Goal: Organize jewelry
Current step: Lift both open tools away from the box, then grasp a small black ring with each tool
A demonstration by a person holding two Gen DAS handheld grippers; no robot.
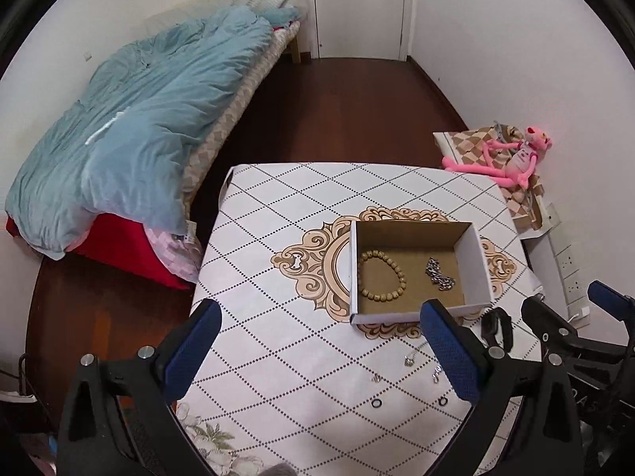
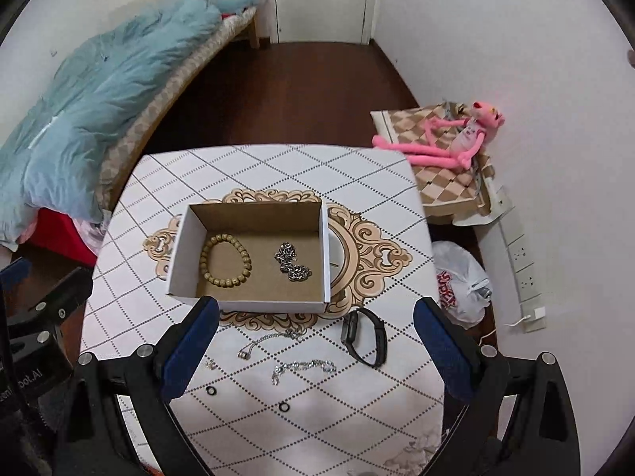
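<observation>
An open cardboard box (image 2: 254,214) (image 1: 472,261) stands mid-table and holds a wooden bead bracelet (image 2: 225,260) (image 1: 381,276) and a heavy silver chain (image 2: 291,262) (image 1: 439,273). In front of it on the tablecloth lie a thin silver necklace (image 2: 272,339), a silver chain bracelet (image 2: 303,368), a black smartwatch (image 2: 365,335) (image 1: 496,327), a small earring (image 2: 209,365) and two black rings (image 2: 212,391) (image 2: 284,406) (image 1: 377,403). My left gripper (image 1: 321,351) and right gripper (image 2: 317,347) are open and empty, above the table's near side.
The table (image 2: 166,206) has a white diamond-pattern cloth. A bed with a blue duvet (image 1: 151,119) is on the left. A pink plush toy (image 2: 448,139) lies on a checked cushion at right, with a plastic bag (image 2: 460,281) and power strip (image 2: 524,261) below.
</observation>
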